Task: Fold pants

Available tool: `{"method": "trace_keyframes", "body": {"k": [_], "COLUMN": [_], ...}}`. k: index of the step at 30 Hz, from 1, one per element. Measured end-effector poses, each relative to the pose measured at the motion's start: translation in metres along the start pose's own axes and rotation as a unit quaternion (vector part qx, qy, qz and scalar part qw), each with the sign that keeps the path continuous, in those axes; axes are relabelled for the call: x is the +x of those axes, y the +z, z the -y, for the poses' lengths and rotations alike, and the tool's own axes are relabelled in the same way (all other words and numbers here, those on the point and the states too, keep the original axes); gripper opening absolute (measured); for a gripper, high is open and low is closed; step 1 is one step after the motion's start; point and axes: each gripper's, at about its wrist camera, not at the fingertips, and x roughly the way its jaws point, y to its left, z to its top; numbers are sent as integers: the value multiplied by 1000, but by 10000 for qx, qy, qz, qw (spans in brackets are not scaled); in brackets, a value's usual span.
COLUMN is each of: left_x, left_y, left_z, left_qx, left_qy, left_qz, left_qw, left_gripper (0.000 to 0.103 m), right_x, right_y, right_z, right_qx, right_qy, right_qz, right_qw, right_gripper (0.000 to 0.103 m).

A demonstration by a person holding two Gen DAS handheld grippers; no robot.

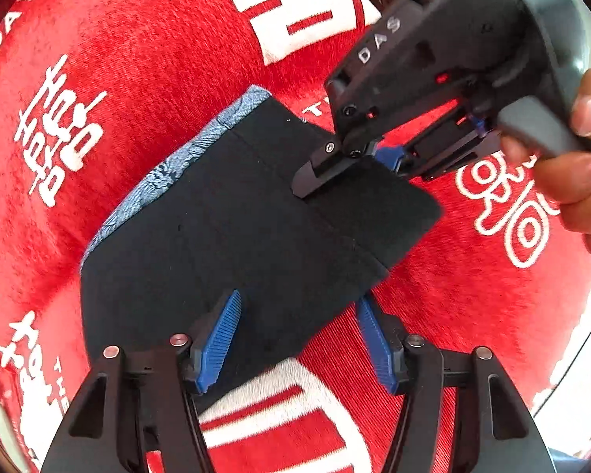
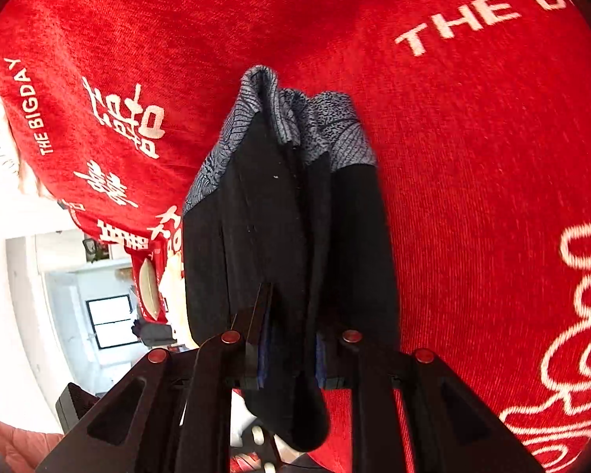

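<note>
Pinching the pants [image 1: 232,213] on the red blanket [image 1: 145,79], right claw [image 1: 354,161] grips; left claw [image 1: 299,339] released.

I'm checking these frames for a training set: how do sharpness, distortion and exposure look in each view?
Left wrist view: strong fisheye curving, the red blanket slightly soft, the pants so dark that folds barely show. Right wrist view: same bending, dark vignette corners, the room at the left edge blown out white, pants underexposed.

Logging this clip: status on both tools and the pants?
Left tool open over pants. Right tool shut on pants' edge. Folded on red blanket. Nothing in the way.
</note>
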Motion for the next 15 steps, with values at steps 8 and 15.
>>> {"method": "trace_keyframes", "body": {"k": [8, 15], "left_x": [-43, 12], "left_y": [-3, -30], "left_z": [-102, -242], "left_qx": [-1263, -3450], "left_qy": [111, 551], "left_qz": [249, -142], "left_qw": [9916, 9369], "left_gripper": [62, 73], "right_x": [-36, -21], "right_y": [3, 51], "right_z": [-48, -85], "right_qx": [-739, -1394], "right_qy": [-1389, -1776], "right_qz": [567, 834], "right_qw": [9859, 9706], "right_gripper": [66, 62]}}
